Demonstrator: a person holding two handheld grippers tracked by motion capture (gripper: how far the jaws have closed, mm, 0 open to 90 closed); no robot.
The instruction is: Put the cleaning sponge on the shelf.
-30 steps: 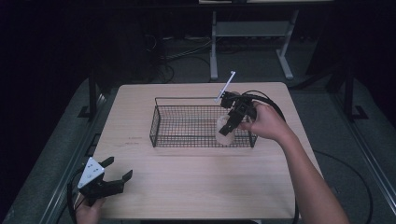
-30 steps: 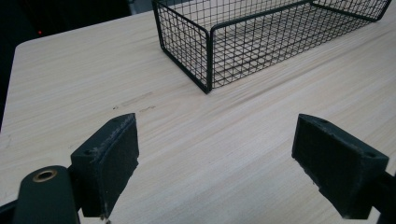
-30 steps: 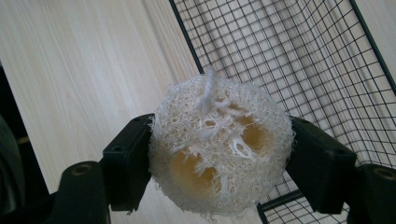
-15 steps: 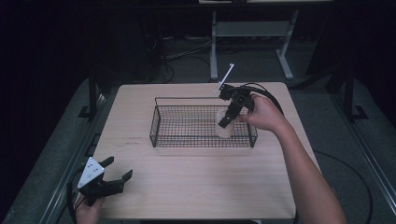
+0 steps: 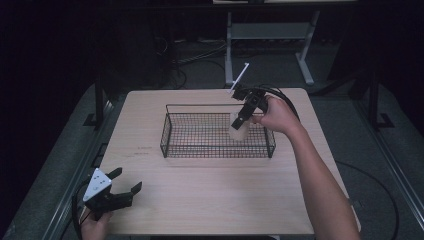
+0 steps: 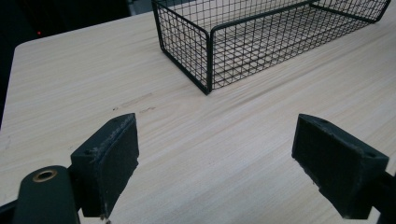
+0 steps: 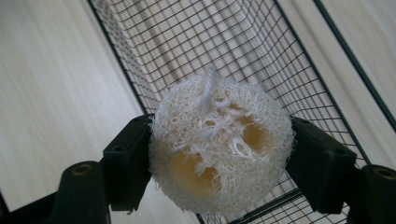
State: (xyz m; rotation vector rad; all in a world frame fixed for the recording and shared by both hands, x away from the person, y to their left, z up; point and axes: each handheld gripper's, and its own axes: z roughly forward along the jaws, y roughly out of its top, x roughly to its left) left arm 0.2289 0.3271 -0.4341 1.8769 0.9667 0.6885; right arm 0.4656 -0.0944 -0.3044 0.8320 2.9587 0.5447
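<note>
The right gripper (image 7: 219, 163) pinches a pale, round, fibrous loofah sponge (image 7: 219, 147) over the right end of the black wire mesh basket (image 5: 172, 131); lower it clear of the rim before releasing. The left gripper (image 5: 125, 182) rests spread at the table's near left

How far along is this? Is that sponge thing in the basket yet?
Picking up looks done: the right gripper is shut on the loofah sponge and holds it over the wire basket. In hand is carrying it in. Still left: lowering and letting go. The left gripper rests open near the table corner.
</note>
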